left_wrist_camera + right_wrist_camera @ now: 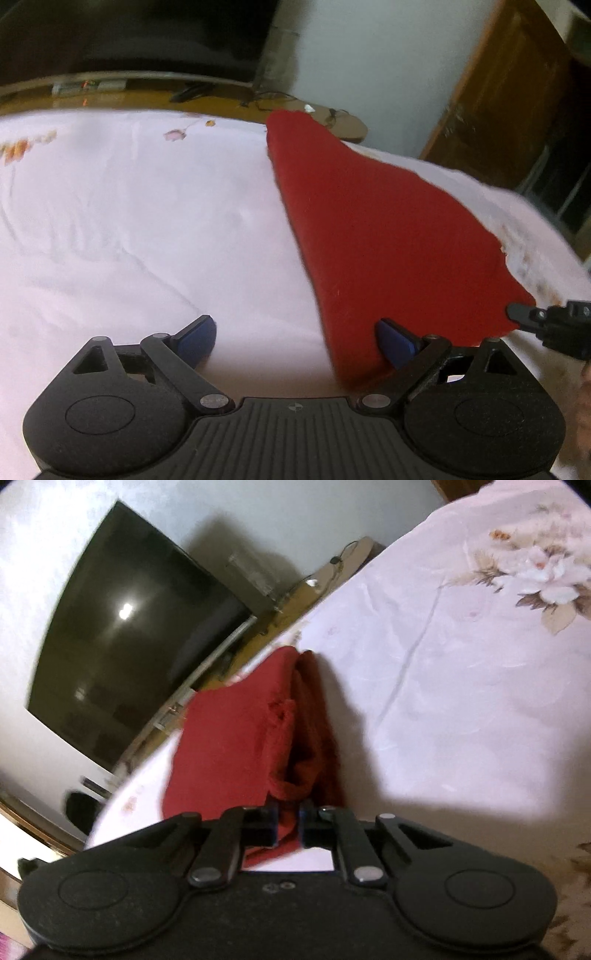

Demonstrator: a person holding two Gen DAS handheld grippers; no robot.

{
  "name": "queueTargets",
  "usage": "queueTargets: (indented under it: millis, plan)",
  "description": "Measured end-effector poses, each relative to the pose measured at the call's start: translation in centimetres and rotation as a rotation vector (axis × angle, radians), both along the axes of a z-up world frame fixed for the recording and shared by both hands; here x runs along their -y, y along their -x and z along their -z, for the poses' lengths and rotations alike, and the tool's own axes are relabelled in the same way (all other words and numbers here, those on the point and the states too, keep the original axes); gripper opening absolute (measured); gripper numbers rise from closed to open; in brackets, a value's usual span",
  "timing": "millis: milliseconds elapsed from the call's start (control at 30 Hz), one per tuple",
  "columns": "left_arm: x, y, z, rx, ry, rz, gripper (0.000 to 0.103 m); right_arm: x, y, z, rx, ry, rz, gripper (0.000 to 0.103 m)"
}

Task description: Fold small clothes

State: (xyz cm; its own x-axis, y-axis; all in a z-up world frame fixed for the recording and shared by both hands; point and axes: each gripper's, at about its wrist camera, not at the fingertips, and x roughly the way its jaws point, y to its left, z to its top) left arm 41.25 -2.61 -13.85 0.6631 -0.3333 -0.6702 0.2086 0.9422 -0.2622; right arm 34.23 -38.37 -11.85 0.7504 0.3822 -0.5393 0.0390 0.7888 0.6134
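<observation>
Red cloth (229, 731) pinched in right claw (288, 825).

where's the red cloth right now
The red cloth lies on the white floral sheet, right of centre in the left wrist view, its near corner pinched in the right gripper.

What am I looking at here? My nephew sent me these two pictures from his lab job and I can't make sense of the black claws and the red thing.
Those claws are two hand-held grippers, each with a camera looking along its fingers. One picture is from the left gripper, whose blue-padded fingers stand open. The other is from the right gripper, pinched shut on a red garment. The garment lies partly lifted on a pale flowered bedsheet. A dark television stands behind.
</observation>
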Motion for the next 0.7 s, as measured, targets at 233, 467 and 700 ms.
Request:
queueTargets:
  millis: [233,467,700]
  plan:
    - [-1.3,-0.4,-0.9,-0.014,0.013,-0.001,0.094,0.2,-0.6,1.2,-0.033,-0.028,0.001,0.015]
    - [-0.7,-4.0,-4.6,0.096,0.089,0.013,0.094,0.4,-2.1,-3.0,0.135,0.044,-0.002,0.027]
    - [2.5,-8.4,-2.6,0.006,-0.005,0.026,0.094,-3.6,-7.4,-3.1,0.178,0.262,-0.129,0.019]
